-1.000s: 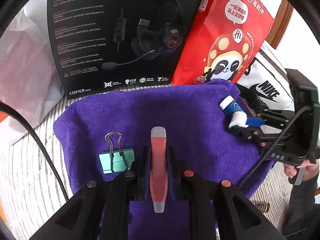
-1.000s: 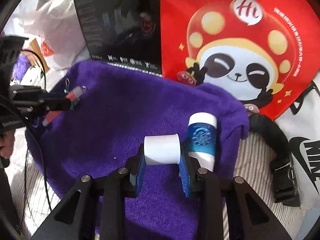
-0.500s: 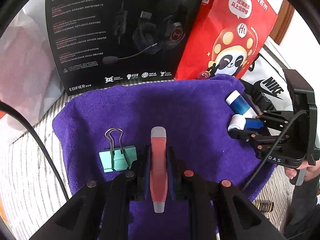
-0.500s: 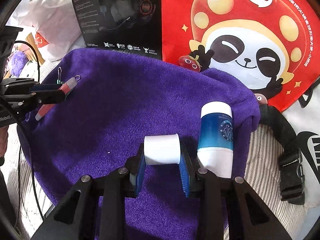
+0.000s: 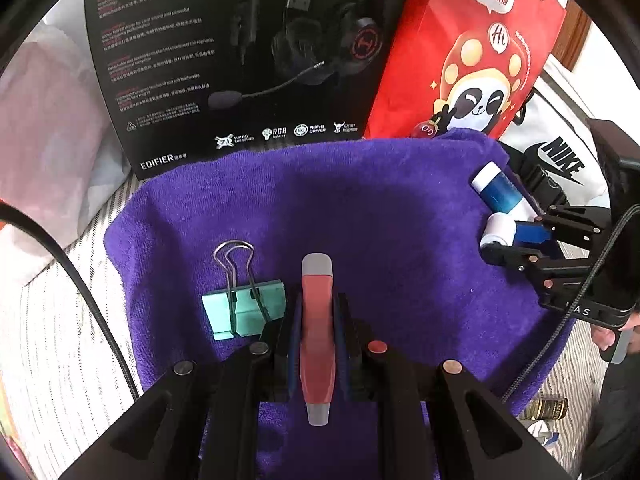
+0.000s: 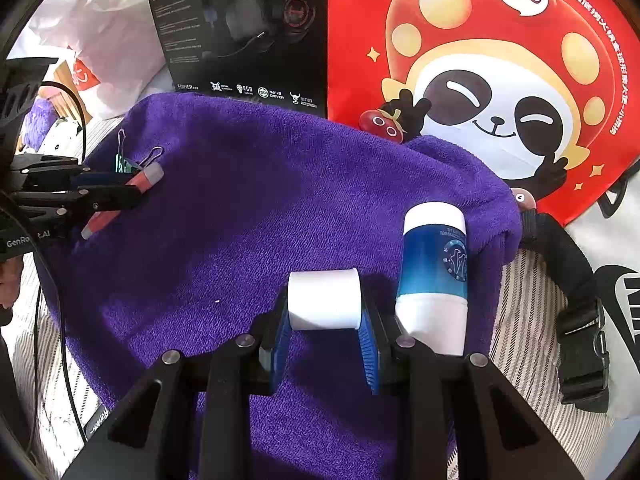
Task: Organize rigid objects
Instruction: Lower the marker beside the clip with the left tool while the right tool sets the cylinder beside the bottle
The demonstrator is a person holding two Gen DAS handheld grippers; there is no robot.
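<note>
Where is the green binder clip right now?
In the left wrist view the binder clip lies on the purple towel, just left of the left gripper and the red pen it holds.

The middle of the purple towel (image 5: pixel 384 216) lies bare, so a gripper could pass there between the two sides. At the back the black headset box (image 5: pixel 240 56) and the red panda bag (image 6: pixel 500 80) stand like a wall. A green binder clip (image 5: pixel 244 312) blocks the left part, a blue-and-white tube (image 6: pixel 436 276) the right edge.
</note>
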